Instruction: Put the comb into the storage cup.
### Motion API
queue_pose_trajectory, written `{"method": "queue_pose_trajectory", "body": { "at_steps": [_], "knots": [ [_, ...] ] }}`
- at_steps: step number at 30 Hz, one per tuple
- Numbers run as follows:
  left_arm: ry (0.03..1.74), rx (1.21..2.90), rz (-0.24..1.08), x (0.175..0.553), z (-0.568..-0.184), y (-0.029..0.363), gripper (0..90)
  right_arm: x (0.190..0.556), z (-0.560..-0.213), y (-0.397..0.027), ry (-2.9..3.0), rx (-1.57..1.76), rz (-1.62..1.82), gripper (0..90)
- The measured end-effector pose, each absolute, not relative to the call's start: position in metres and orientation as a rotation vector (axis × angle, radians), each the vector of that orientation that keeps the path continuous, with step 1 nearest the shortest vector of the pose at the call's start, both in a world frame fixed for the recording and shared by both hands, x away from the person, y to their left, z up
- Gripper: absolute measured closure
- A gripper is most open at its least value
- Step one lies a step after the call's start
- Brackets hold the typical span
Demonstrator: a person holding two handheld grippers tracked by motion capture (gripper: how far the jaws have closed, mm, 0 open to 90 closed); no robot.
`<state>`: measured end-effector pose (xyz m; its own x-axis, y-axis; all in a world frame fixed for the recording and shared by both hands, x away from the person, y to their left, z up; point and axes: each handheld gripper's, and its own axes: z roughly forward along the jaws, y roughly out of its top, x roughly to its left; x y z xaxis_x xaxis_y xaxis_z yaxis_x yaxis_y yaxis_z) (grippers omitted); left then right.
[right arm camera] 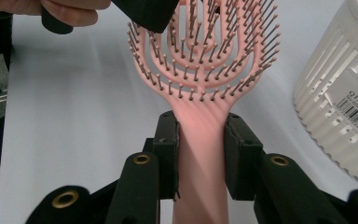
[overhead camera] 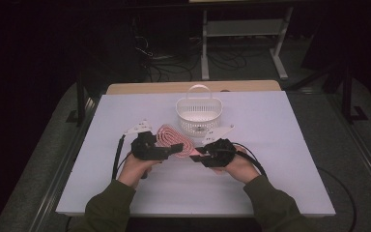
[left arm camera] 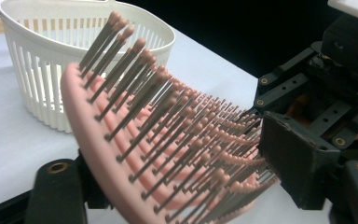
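Note:
A pink vented hairbrush (overhead camera: 171, 137) with brown-tipped bristles is held just above the white table between both grippers. My right gripper (right arm camera: 200, 149) is shut on its handle, one jaw on each side of the neck. My left gripper (left arm camera: 177, 177) spans the brush head (left arm camera: 121, 140): one jaw lies against the pink back and the other pad meets the bristle tips. In the high view the left gripper (overhead camera: 176, 149) and the right gripper (overhead camera: 198, 153) face each other at the table's middle. A white slotted basket (overhead camera: 199, 113) with a handle stands just behind them.
The basket (right arm camera: 335, 93) carries a barcode label on its side and stands close to the brush head (right arm camera: 200, 70). Black cables trail from both grippers across the white table (overhead camera: 280, 145). Beyond the table's far edge are a wooden strip, floor cables and a metal rack.

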<state>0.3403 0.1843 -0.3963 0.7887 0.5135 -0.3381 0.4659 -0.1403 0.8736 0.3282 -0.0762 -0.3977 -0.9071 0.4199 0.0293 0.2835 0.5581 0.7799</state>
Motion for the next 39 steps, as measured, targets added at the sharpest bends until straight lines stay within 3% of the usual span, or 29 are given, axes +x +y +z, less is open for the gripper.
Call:
{"method": "queue_pose_trajectory", "body": {
  "at_steps": [5,39],
  "knots": [
    [0.754,1.763,0.040,0.3399,-0.3955,0.1847,34.8,0.3285,-0.3973,-0.0770,2.617,0.604,1.275,68.8],
    [0.744,1.722,-0.039,0.3397,-0.3920,0.1872,58.1,0.3271,-0.4023,-0.0680,2.604,0.612,1.246,69.4]
  ]
}}
